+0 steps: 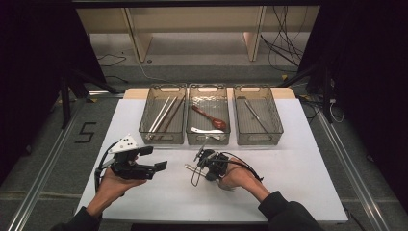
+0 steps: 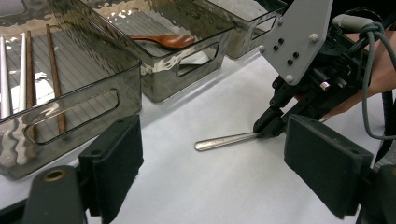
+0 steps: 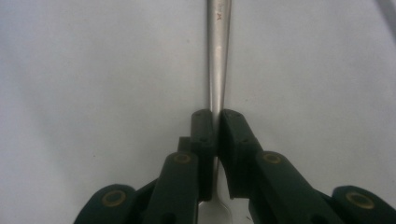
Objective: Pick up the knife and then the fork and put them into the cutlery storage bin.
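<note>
A silver metal utensil [image 3: 218, 56] lies on the white table, its long handle [image 2: 224, 140] pointing away from my right gripper [image 3: 217, 121]. That gripper is shut on the utensil near its neck, both black pads pressing its sides. The utensil's head is hidden beneath the jaws. In the high view the right gripper [image 1: 198, 163] sits just in front of the middle tray, held low by a hand. My left gripper [image 1: 155, 159] hovers to the left of it, open, its pads [image 2: 116, 163] wide apart with nothing between them.
Three smoky clear trays stand in a row at the back. The left tray [image 1: 161, 140] holds chopsticks [image 1: 162, 115]. In the middle tray [image 1: 208, 142] are a wooden spoon [image 1: 210, 118] and a white spoon. The right tray [image 1: 259, 142] holds a thin metal piece [image 1: 255, 115].
</note>
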The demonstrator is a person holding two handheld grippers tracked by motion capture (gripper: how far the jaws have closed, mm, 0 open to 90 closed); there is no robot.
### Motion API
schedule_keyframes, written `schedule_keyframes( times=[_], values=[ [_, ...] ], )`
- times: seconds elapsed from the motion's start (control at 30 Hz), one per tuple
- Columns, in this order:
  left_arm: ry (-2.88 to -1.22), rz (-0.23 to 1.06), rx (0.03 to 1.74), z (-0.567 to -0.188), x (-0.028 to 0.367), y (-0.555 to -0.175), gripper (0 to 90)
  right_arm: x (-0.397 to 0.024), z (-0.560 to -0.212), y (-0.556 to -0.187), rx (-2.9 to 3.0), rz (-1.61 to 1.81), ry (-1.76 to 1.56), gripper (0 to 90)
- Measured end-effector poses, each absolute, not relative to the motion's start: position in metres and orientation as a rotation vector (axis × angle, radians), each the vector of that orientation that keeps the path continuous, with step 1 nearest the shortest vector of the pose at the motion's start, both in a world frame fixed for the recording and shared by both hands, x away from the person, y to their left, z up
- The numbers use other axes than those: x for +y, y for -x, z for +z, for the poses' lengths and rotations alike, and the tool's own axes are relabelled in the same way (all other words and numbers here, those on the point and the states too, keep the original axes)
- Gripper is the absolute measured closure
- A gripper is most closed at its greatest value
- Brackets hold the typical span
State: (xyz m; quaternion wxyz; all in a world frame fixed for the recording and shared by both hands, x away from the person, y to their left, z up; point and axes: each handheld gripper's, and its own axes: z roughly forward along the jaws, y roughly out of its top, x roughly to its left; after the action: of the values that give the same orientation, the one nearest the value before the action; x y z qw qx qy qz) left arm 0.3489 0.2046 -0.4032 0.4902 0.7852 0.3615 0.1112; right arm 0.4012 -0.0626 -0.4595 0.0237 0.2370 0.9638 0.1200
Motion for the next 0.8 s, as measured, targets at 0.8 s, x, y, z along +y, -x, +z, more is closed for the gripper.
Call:
schedule_keyframes(
  times=[0.8],
  values=[
    [-1.908, 0.272, 0.877, -0.403, 0.205, -0.349, 18.9, -0.077, -0.449, -0.409, 2.978, 0.479, -0.793, 84.6]
  ],
)
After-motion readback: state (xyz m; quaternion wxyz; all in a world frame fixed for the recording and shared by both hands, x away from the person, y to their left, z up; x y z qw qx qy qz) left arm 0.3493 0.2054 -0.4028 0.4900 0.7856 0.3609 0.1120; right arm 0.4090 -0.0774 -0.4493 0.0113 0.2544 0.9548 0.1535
